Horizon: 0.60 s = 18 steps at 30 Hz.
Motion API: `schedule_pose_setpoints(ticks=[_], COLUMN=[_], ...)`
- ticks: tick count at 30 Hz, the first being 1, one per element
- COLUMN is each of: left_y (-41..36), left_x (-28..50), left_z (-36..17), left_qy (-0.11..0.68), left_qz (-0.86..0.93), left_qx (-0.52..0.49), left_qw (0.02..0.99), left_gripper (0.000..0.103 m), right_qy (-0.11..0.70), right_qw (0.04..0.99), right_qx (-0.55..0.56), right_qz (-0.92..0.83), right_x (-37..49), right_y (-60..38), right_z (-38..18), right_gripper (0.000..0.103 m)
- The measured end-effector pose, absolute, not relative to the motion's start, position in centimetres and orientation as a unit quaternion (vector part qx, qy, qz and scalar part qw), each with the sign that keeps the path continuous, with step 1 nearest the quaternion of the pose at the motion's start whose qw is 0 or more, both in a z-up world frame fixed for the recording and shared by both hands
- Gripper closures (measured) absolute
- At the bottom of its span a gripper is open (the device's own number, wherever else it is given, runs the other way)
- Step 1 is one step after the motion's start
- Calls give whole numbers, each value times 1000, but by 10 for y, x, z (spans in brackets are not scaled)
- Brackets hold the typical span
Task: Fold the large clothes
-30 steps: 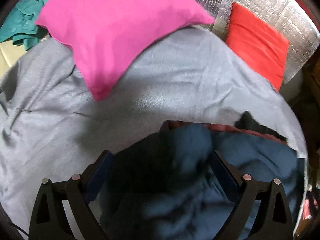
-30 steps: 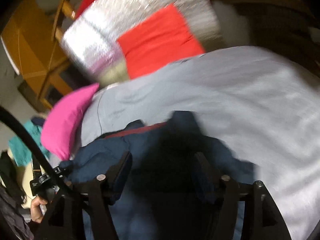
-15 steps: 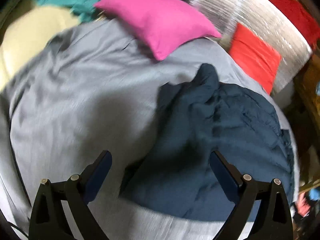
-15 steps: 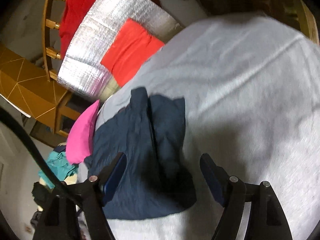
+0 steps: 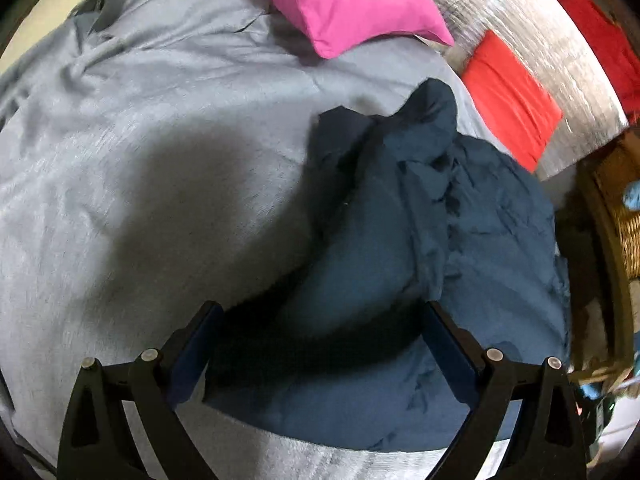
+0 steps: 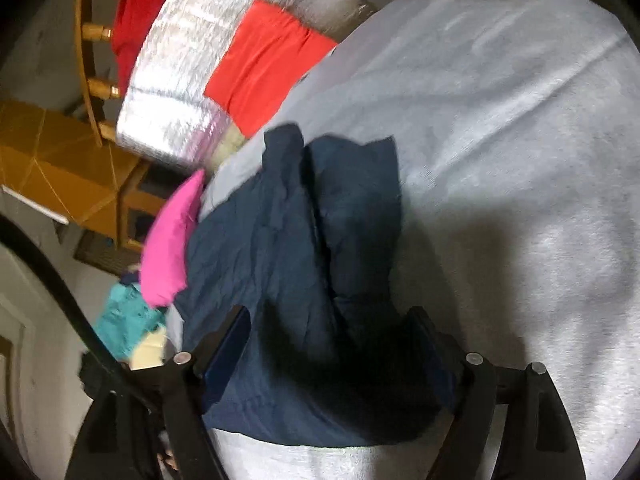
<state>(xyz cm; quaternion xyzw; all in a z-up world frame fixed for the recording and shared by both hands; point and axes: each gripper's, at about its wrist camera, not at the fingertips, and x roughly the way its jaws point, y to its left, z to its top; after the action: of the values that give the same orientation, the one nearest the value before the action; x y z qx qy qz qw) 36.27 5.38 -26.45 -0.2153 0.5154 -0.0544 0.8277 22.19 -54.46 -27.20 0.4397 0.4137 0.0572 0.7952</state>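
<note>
Both grippers, left (image 5: 320, 336) & right (image 6: 332, 340), spread wide w/ nothing pinched; right's jaws just opened more. Navy garment (image 5: 400, 240) bunched on grey sheet (image 5: 140, 160), pink pillow (image 5: 344, 0) at 12.

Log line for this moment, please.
garment: navy garment bunched on grey sheet | left gripper: open | right gripper: open, jaws just opening
</note>
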Motion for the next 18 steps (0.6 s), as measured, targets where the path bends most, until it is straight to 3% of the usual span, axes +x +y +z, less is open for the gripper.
schedule_pose_setpoints(ticks=[5,9,13,18], left_y=[38,41,43,47], left_x=[360,357,351,346], left_z=[-266,-268,-268,-267], left_qy=[516,511,506,501], left_qz=[-90,-97,-122,-140], left_qx=[-192,-209,-237,-235], left_qw=[830,828,821,821], left_gripper=[5,8,41,56], right_qy=[434,432,429,427], right_qw=[806,808,823,831], right_qx=[399,397,370,354], right_qz=[51,54,43,41], right_x=[229,225,220,212], right_y=[-527,-523,-515,-510], right_z=[-284,-280,-272,-267], right_gripper=[22,45,50,55])
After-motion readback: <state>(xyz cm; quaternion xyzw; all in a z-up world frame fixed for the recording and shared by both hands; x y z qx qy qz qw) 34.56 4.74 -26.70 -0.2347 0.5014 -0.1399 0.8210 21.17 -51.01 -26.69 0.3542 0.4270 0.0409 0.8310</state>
